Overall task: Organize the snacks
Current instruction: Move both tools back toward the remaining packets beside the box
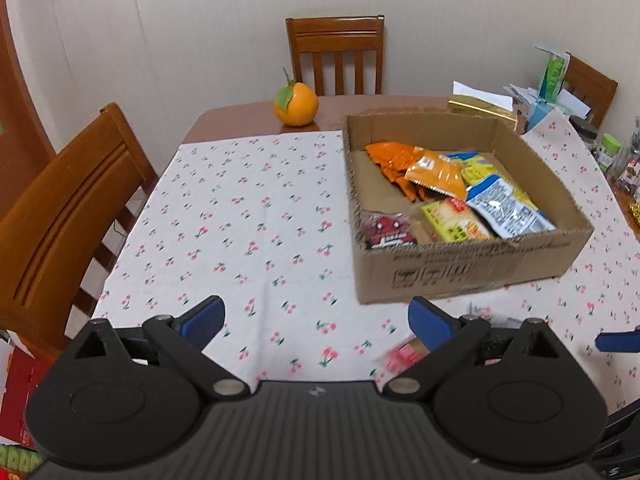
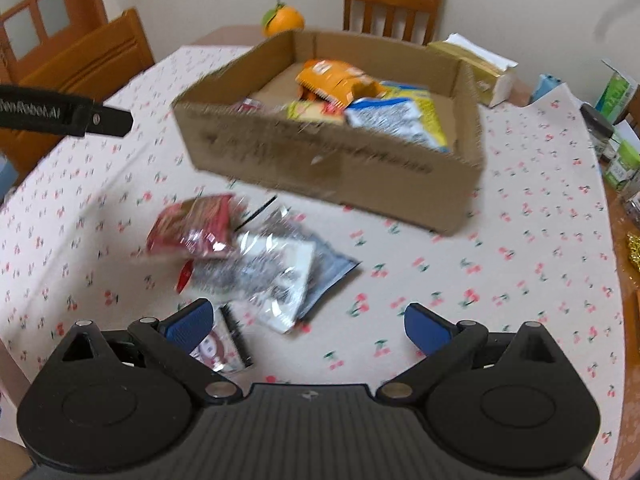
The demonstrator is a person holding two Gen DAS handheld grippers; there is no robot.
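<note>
- Left view: the left tongs point(image 1: 316, 322) are spread wide with nothing between them. The box point(image 1: 460, 272) on the surface point(image 1: 248, 216) holds snack bags point(image 1: 436, 172). A pink packet point(image 1: 400, 356) is half hidden behind one finger.
- Right view: the right tongs point(image 2: 306, 322) are spread and empty. Blurry loose packets point(image 2: 256, 260) lie near the box; one is partly hidden.

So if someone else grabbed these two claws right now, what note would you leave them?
Left claw: open, empty, over bare tablecloth.
Right claw: open, empty, just short of the loose packets.
Done: several snacks already lie in the cardboard box, among them an orange packet.
Left: a red packet, a silver packet and a small one by the right claw's left finger are on the cloth in front of the box.
</note>
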